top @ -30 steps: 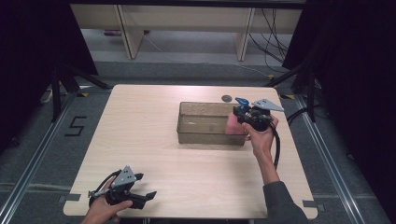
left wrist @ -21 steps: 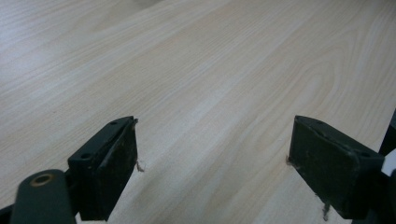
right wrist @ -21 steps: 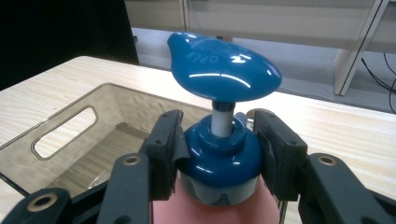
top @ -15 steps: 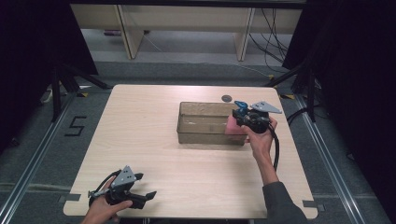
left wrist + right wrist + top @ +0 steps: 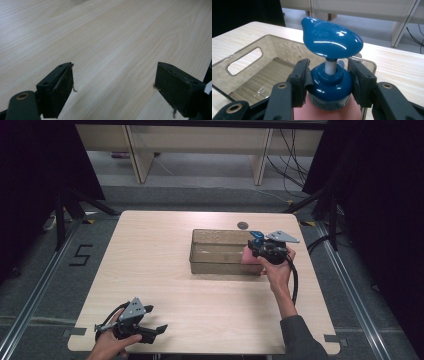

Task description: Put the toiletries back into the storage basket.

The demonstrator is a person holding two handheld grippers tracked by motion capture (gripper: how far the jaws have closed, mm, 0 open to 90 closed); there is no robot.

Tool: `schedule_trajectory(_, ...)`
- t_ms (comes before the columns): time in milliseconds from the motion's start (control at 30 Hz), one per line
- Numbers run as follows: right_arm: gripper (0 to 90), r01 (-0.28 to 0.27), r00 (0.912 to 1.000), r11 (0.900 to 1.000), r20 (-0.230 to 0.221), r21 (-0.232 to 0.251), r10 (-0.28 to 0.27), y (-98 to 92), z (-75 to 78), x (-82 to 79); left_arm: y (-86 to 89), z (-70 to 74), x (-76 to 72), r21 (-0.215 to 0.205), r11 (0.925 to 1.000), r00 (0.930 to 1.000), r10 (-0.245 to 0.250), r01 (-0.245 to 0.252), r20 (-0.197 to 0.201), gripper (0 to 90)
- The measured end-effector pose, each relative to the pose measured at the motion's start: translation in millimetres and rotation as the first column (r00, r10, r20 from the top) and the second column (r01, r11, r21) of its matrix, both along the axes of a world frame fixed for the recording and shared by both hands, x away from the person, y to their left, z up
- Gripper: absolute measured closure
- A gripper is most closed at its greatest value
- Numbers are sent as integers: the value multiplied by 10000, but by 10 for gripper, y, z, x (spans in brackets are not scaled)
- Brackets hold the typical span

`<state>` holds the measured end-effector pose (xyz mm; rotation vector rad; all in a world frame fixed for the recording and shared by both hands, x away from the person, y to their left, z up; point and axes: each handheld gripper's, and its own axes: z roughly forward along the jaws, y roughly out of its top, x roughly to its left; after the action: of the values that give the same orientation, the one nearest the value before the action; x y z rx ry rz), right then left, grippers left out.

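A pink pump bottle (image 5: 332, 107) with a blue pump head (image 5: 331, 37) stands between the jaws of my right gripper (image 5: 329, 80), which is shut on its blue collar. In the high view my right gripper (image 5: 264, 251) holds the bottle (image 5: 248, 256) over the right end of a clear plastic bin (image 5: 220, 265) on the table. The bin (image 5: 262, 72) is empty inside. My left gripper (image 5: 150, 330) rests low at the table's near left edge, jaws open. Bare wood lies between its fingers (image 5: 57, 92).
A small dark round spot (image 5: 243, 225) sits on the table behind the bin. The wooden table (image 5: 150, 265) has wide free room left of the bin. Shelving legs and cables stand beyond the far edge.
The right gripper with the bottle has shifted slightly left toward the bin. The left gripper has stayed where it was.
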<state>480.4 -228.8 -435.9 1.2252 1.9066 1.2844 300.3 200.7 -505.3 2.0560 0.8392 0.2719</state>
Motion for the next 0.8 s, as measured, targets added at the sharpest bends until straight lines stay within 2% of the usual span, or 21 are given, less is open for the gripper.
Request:
schedule_trajectory(33, 529, -61, 9998, 9998, 183, -187, 65, -6, -5, 9, 0, -1, -3, 18, 10000, 10000, 8, -8, 29, 149)
schedule_trajectory(67, 518, -233, 9997, 9997, 65, 0, 233, 12, -16, 11, 1, 1, 1, 15, 10000, 10000, -3, 3, -1, 149)
schedule_trajectory(100, 494, -393, 9992, 9992, -57, 7, 394, 21, -18, 14, 12, 8, 9, 160, 9998, 10000, -80, 79, 12, 149)
schedule_trajectory(133, 438, -417, 9991, 9990, 22, -166, 417, 14, -19, 22, 22, 12, 13, 301, 9994, 9999, -147, 147, 20, 149)
schedule_trajectory(167, 402, -130, 9998, 9999, -124, 72, 131, 26, -17, 10, 8, 2, 5, 121, 9999, 10000, -22, 21, 52, 149)
schedule_trajectory(200, 370, -100, 9996, 9993, -250, 353, 109, 27, -8, 0, 10, 1, 1, 165, 9999, 10000, -15, 15, 56, 149)
schedule_trajectory(233, 333, -107, 9998, 9994, -180, 342, 113, 8, 3, 1, 9, -4, 5, 90, 10000, 10000, -31, 30, 74, 149)
schedule_trajectory(267, 296, -38, 9999, 9978, -146, 663, 47, 8, 6, -5, 29, 10, 19, 421, 9990, 9999, -147, 144, 57, 149)
schedule_trajectory(300, 267, 31, 9994, 9973, -354, 732, -5, -2, 28, -21, 26, 13, 21, 423, 9990, 9999, -116, 117, -8, 150)
schedule_trajectory(333, 249, 12, 9996, 9974, -294, 727, 9, -17, 32, -18, 12, 0, 11, 226, 9997, 9999, -64, 62, 80, 150)
schedule_trajectory(400, 233, 29, 9998, 9946, -210, 1033, -8, -39, 41, -30, 0, -5, 2, 81, 10000, 10000, 3, -3, 30, 149)
schedule_trajectory(433, 222, 153, 9996, 9925, -236, 1212, -126, -33, 38, -44, 11, -1, 10, 212, 9997, 10000, -86, 85, 32, 149)
schedule_trajectory(467, 215, 116, 9996, 9923, -278, 1234, -82, -45, 51, -46, 15, 6, 13, 299, 9995, 9999, -98, 97, 33, 150)
schedule_trajectory(533, 212, 125, 9995, 9930, -290, 1174, -91, -60, 67, -57, 4, -2, 5, 107, 9999, 10000, -16, 15, 44, 149)
schedule_trajectory(567, 206, 149, 9999, 9951, -59, 978, -144, -73, 68, -56, 3, -1, 1, 91, 10000, 10000, 16, -17, 38, 149)
schedule_trajectory(600, 202, 143, 9997, 9939, -212, 1093, -120, -73, 86, -73, 20, 4, 13, 287, 9995, 9999, -131, 129, 64, 149)
schedule_trajectory(633, 203, 33, 10000, 9923, -36, 1240, -29, -65, 79, -68, 21, 5, 18, 348, 9994, 9999, -75, 73, 69, 150)
schedule_trajectory(700, 201, 48, 10000, 9915, 22, 1303, -52, -56, 89, -81, 7, 1, 5, 150, 9999, 10000, -35, 35, 53, 149)
schedule_trajectory(733, 199, 53, 9998, 9903, -190, 1390, -27, -52, 108, -100, -3, -3, -1, 16, 10000, 10000, 29, -29, 41, 149)
schedule_trajectory(767, 197, 59, 10000, 9924, -26, 1227, -56, -56, 107, -100, -3, -3, 0, 13, 10000, 10000, 38, -38, 38, 149)
schedule_trajectory(800, 197, 54, 10000, 9924, -6, 1229, -54, -52, 119, -113, 23, 10, 14, 304, 9994, 9999, -163, 162, 43, 149)
